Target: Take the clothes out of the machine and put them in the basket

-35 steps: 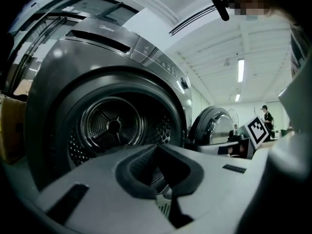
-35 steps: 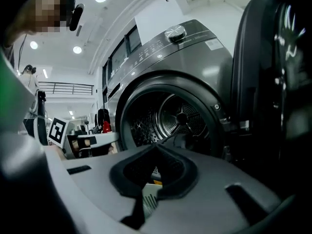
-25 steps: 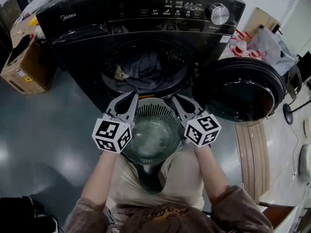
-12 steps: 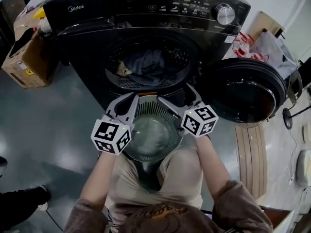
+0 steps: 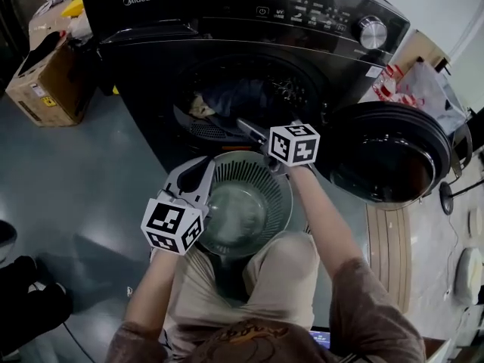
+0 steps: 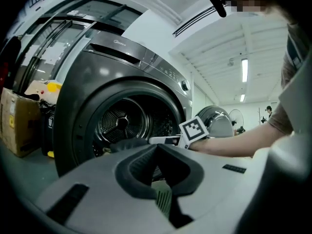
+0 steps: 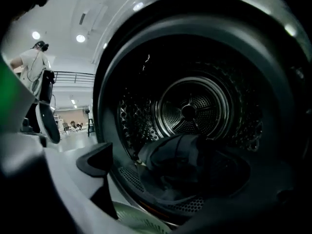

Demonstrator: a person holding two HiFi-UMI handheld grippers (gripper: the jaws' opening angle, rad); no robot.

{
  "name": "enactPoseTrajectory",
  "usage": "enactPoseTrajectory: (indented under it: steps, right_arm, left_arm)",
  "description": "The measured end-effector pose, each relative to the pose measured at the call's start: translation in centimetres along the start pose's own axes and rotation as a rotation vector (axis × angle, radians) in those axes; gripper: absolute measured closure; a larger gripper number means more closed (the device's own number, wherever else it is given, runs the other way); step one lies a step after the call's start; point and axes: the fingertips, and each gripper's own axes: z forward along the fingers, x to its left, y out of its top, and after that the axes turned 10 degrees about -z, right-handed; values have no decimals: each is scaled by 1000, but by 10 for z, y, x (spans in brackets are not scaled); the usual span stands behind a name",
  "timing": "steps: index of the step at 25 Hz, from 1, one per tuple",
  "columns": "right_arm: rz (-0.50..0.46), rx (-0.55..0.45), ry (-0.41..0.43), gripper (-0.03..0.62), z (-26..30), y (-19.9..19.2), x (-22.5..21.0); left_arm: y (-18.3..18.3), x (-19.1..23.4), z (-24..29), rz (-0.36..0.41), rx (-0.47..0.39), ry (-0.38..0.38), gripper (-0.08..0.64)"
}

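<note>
Washing machine [image 5: 227,21]: dark front-loader and my reference point for every entry below. Its round door [image 5: 386,153] is swung fully open at the machine's right, and the drum is exposed.

Clothes [image 7: 187,162]: dark blue-grey bundle lying low in the machine's drum, just inside the opening. A small pale scrap sits at the bundle's left edge; I cannot tell what it is.

Basket [image 5: 257,174]: round, pale green, with a ribbed wall. It is held just in front of the machine, below the drum opening.

Left tool [image 5: 200,171]: in front of the machine, at the basket's left rim. The jaws are drawn narrow, with what looks like the ribbed green rim pinched between the pads.

Right tool [image 5: 257,125]: at the mouth of the machine, pointing into the drum. The jaws are spread wide and have just been opening. Nothing sits between the pads; the clothes lie beyond them, untouched.

Cardboard box [image 5: 45,74]: on the floor [image 5: 83,172] at the machine's left.

Red-and-white bag [image 5: 393,82]: behind the machine's right corner.
</note>
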Motion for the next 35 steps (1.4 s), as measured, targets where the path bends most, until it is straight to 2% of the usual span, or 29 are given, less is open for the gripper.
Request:
enactPoseTrajectory:
  steps: [9,13,16,17,22,24,35]
  right_arm:
    - [2,149,-77,28,69,-39,-39]
    - [-37,183,-94,69,79,-46,-47]
    - [-54,182,-114,162,81,-46,-52]
    - [-61,186,-121,234,80,-46,-53]
    - [-111,222,-120,454,73,-45,-45]
    - [-124,228,-113,569,67,-45,-41]
    - [-129,175,26,572,-1,-31,4]
  left_arm:
    - [-11,2,-8,15,36,13,554]
    - [-23,5,-15,9,61,22,554]
    - [-29,6,-18,-7,72,22,554]
    - [-31,6,-18,-12,74,23,554]
    - [-35,3,-18,-24,82,18,554]
    - [-38,2,-17,-25,92,16,554]
    - [-50,-3,-10,-52,109,-16,554]
